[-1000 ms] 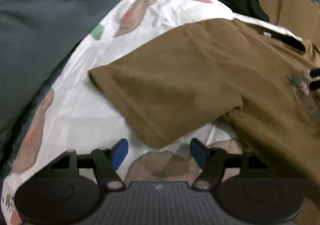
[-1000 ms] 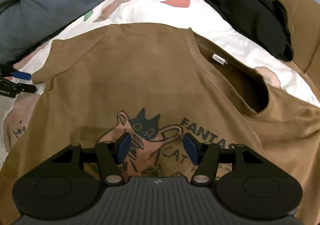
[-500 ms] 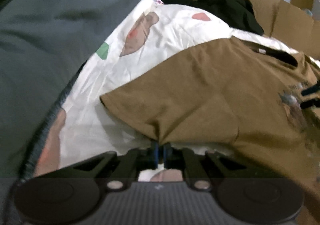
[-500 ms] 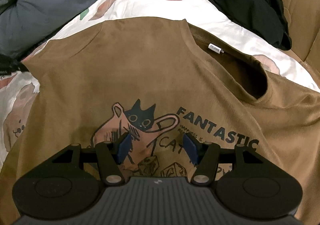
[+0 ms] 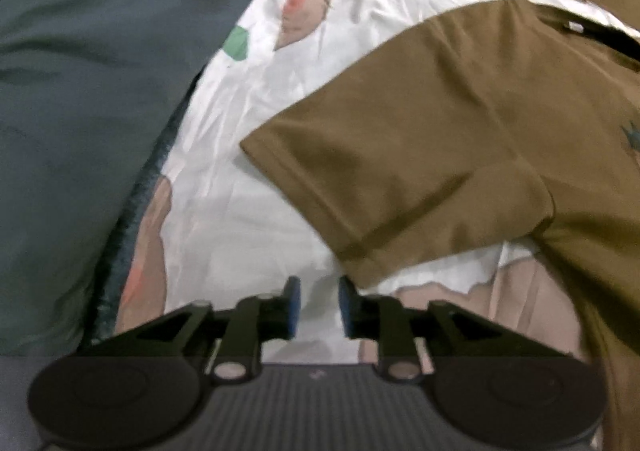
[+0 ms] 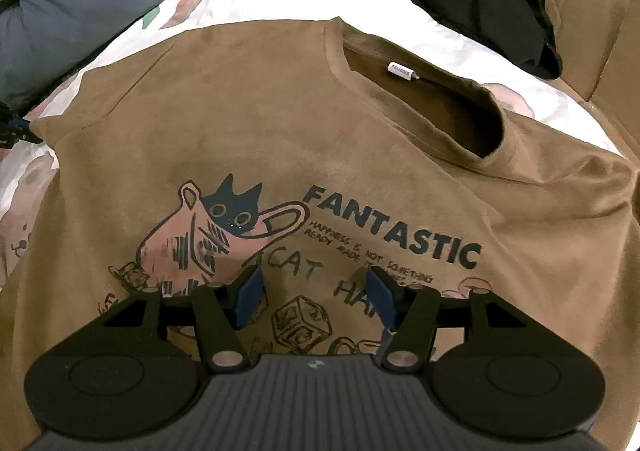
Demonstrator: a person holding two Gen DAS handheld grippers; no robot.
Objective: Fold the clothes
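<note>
A: Surface is a bed, white printed sheet (image 5: 248, 155), grey duvet (image 5: 88, 91) at nine o'clock. Brown T-shirt (image 6: 280, 123) lies flat, print up.

B: Sleeve (image 5: 392, 179)?

A: At one o'clock of the left tool (image 5: 316, 305), hem just beside it; narrowly parted, holding nothing. Right tool (image 6: 314, 299) gapes wide over the chest print, empty. Left is nearer.
</note>
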